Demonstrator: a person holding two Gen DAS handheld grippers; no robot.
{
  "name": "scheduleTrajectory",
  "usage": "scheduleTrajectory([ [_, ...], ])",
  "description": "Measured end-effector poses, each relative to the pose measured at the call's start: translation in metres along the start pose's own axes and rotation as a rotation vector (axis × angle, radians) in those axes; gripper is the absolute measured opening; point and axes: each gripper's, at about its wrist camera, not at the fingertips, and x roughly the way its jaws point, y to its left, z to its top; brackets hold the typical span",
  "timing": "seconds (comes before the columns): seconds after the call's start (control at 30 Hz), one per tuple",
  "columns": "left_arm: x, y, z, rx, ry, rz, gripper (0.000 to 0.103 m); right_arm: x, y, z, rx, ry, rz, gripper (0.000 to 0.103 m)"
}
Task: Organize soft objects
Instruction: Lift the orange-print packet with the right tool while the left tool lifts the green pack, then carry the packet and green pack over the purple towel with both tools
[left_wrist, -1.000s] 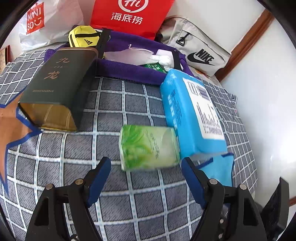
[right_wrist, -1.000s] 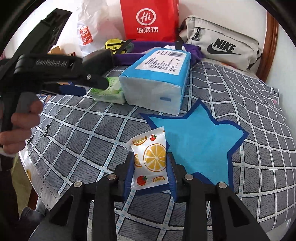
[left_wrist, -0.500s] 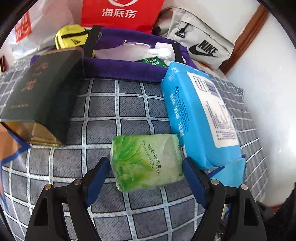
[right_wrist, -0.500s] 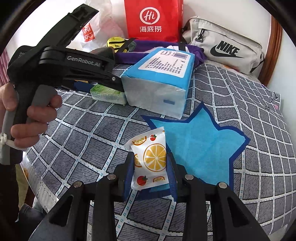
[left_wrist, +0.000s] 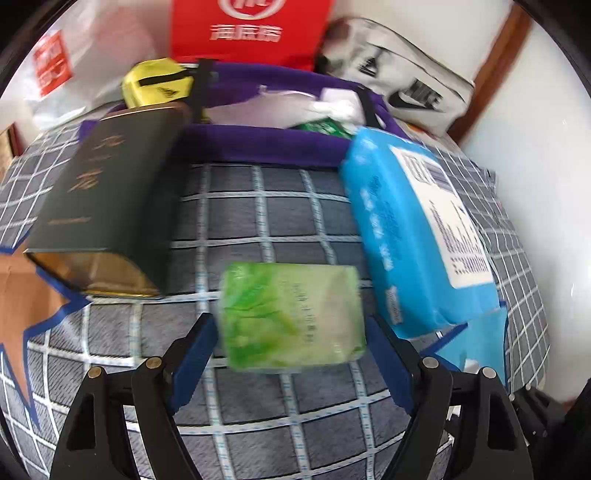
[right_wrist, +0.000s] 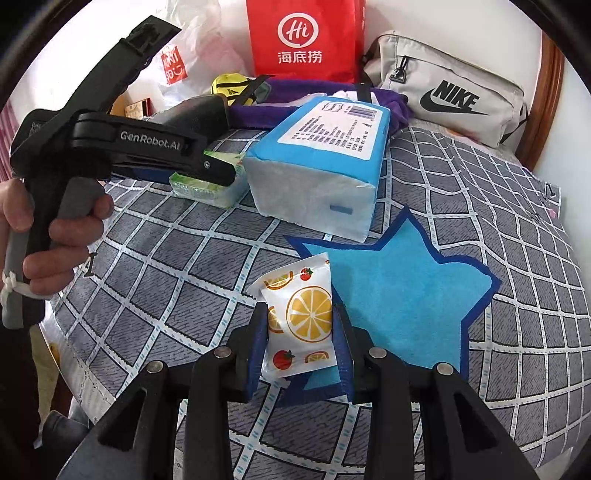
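Your left gripper (left_wrist: 290, 360) stands wide, its pads either side of the green tissue pack (left_wrist: 293, 317) but not pressing it, beside the blue tissue pack (left_wrist: 413, 236) on the checked bedspread (left_wrist: 266, 221). Your right gripper (right_wrist: 300, 343) clamps the orange-print tissue packet (right_wrist: 301, 321) near the bedspread's front edge.

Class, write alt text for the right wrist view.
The right gripper pinches a small orange-print packet above a grey checked bedspread. Beyond it, the left gripper, open, reaches a green tissue pack beside a large blue pack.
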Motion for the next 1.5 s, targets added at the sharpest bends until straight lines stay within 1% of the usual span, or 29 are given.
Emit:
scheduleTrajectory([
  [0.07,0.007,-0.010,0.001,0.027,0.014,0.038,0.082,-0.002,-0.001,0.002,0.009,-0.004,-0.006,0.034],
  [0.13,0.010,-0.018,0.001,0.058,0.005,0.084,0.083,-0.004,0.000,0.002,0.015,-0.009,-0.011,0.034],
  [0.23,0.010,-0.019,-0.001,0.059,-0.011,0.096,0.082,-0.008,0.003,0.003,0.014,-0.011,-0.023,0.034],
  [0.27,0.009,-0.018,-0.001,0.050,-0.012,0.095,0.080,-0.010,0.004,0.003,0.016,-0.013,-0.025,0.034],
  [0.3,0.007,-0.015,-0.002,0.039,-0.015,0.098,0.073,-0.012,0.005,0.003,0.018,-0.015,-0.022,0.034],
  [0.33,0.005,-0.013,-0.003,0.032,-0.017,0.099,0.072,-0.013,0.005,0.003,0.019,-0.016,-0.021,0.034],
  [0.4,-0.001,-0.005,-0.007,0.021,-0.011,0.076,0.071,-0.016,0.008,0.002,0.018,-0.018,-0.026,0.034],
  [0.5,-0.011,0.008,-0.016,0.001,-0.019,0.087,0.071,-0.018,0.012,0.000,0.016,-0.020,-0.029,0.034],
  [0.6,-0.022,0.023,-0.029,-0.038,-0.024,0.073,0.071,-0.017,0.014,-0.005,0.025,-0.010,-0.024,0.034],
  [0.73,-0.040,0.044,-0.049,-0.083,-0.038,0.082,0.071,-0.015,0.022,-0.011,0.034,0.005,-0.012,0.034],
  [0.83,-0.047,0.055,-0.058,-0.110,-0.039,0.109,0.071,-0.016,0.029,-0.014,0.034,0.008,-0.009,0.034],
  [0.93,-0.058,0.071,-0.069,-0.146,-0.039,0.109,0.071,-0.019,0.034,-0.012,0.049,0.005,0.002,0.034],
  [1.13,-0.084,0.087,-0.076,-0.177,-0.057,0.110,0.071,-0.033,0.039,0.001,0.057,-0.021,-0.008,0.034],
  [1.3,-0.105,0.087,-0.067,-0.170,-0.102,0.104,0.071,-0.052,0.037,0.021,0.057,-0.069,-0.022,0.034],
  [1.4,-0.116,0.088,-0.060,-0.177,-0.119,0.072,0.071,-0.062,0.035,0.035,0.055,-0.095,-0.039,0.034],
  [1.5,-0.125,0.090,-0.052,-0.178,-0.137,0.079,0.071,-0.067,0.032,0.045,0.066,-0.103,-0.050,0.034],
])
